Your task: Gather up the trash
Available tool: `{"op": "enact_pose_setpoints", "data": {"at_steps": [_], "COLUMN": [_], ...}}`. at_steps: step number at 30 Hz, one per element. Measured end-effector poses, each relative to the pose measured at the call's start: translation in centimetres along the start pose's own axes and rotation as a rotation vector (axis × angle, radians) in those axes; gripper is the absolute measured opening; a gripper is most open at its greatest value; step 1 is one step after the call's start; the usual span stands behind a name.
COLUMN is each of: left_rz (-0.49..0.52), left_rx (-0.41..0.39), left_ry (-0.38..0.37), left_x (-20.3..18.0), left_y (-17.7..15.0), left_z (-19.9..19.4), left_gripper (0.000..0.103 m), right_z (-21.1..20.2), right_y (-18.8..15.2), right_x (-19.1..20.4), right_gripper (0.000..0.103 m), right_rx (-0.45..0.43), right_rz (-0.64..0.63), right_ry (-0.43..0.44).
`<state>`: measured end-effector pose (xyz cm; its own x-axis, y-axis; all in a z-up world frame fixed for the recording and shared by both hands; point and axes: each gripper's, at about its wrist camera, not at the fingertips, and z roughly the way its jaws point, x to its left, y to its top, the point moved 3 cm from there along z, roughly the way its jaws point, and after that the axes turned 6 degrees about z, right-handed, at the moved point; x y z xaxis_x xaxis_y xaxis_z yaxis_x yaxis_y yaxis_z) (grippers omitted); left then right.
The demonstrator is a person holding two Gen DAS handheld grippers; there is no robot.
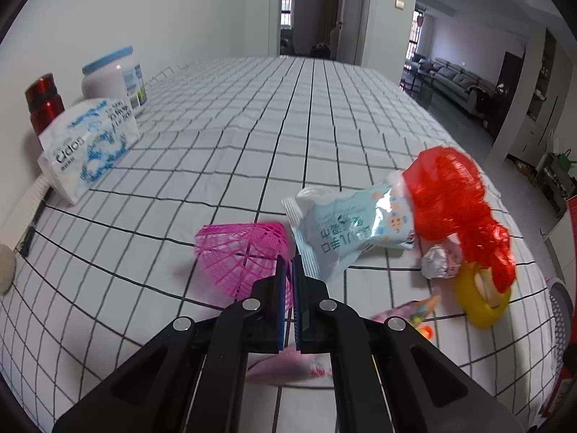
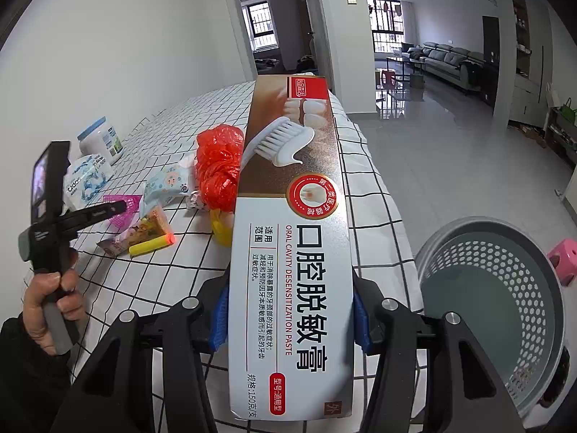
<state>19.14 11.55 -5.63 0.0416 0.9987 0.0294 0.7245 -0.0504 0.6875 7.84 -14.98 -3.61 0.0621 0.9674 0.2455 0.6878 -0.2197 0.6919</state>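
A toothpaste box [image 2: 292, 252] is clamped between the fingers of the right gripper [image 2: 290, 315], held beside the grey perforated bin [image 2: 494, 288] on the floor. The left gripper [image 1: 288, 281] is seen with fingers together on the rim of a pink mesh basket [image 1: 241, 252], amid a wipes packet [image 1: 353, 223], a red net bag [image 1: 458, 202] and other litter on the checked tabletop [image 1: 252, 115]. The long box, gripped near one end, could be tipped and dropped short of the bin; the thin mesh could be lost.

Basket [image 2: 490, 310] on floor at table's [image 2: 375, 195] four o'clock; jar [image 1: 115, 75] at eleven o'clock behind tissue pack [image 1: 86, 144].
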Motion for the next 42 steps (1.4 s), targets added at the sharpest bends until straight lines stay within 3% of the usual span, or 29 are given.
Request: {"op": "enact_pose_setpoints", "data": {"at_steps": [18, 31, 33, 34, 36, 38, 42], "left_rz": [0.04, 0.001, 0.001, 0.001, -0.002, -0.012, -0.037], "left_rx": [-0.088, -0.017, -0.005, 0.0, 0.003, -0.006, -0.006], "left_ry": [-0.036, -0.042, -0.042, -0.039, -0.031, -0.011, 0.02], "left_x": [-2.5, 0.1, 0.7, 0.9, 1.3, 1.8, 2.6], "left_y": [-1.1, -0.5, -0.2, -0.1, 0.0, 0.0, -0.2], "left_z": [-6.6, -5.3, -5.0, -4.9, -4.6, -4.4, -3.5], "left_gripper": [0.002, 0.005, 0.011, 0.019, 0.039, 0.068, 0.072], "right_z": [-1.6, -1.4, -1.2, -1.2, -1.1, -1.0, -0.6], "right_y": [-0.8, -1.3, -1.4, -1.4, -1.4, -1.4, -1.4], "right_x": [-0.9, -1.3, -1.3, -1.3, -1.3, -1.3, -1.2], "right_gripper": [0.051, 0.051, 0.051, 0.051, 0.051, 0.051, 0.051], "right_rx": [-0.024, -0.012, -0.007, -0.005, -0.002, 0.002, 0.01], "right_rz": [0.032, 0.038, 0.037, 0.036, 0.036, 0.036, 0.033], "right_ry": [0.011, 0.013, 0.014, 0.014, 0.013, 0.012, 0.007]}}
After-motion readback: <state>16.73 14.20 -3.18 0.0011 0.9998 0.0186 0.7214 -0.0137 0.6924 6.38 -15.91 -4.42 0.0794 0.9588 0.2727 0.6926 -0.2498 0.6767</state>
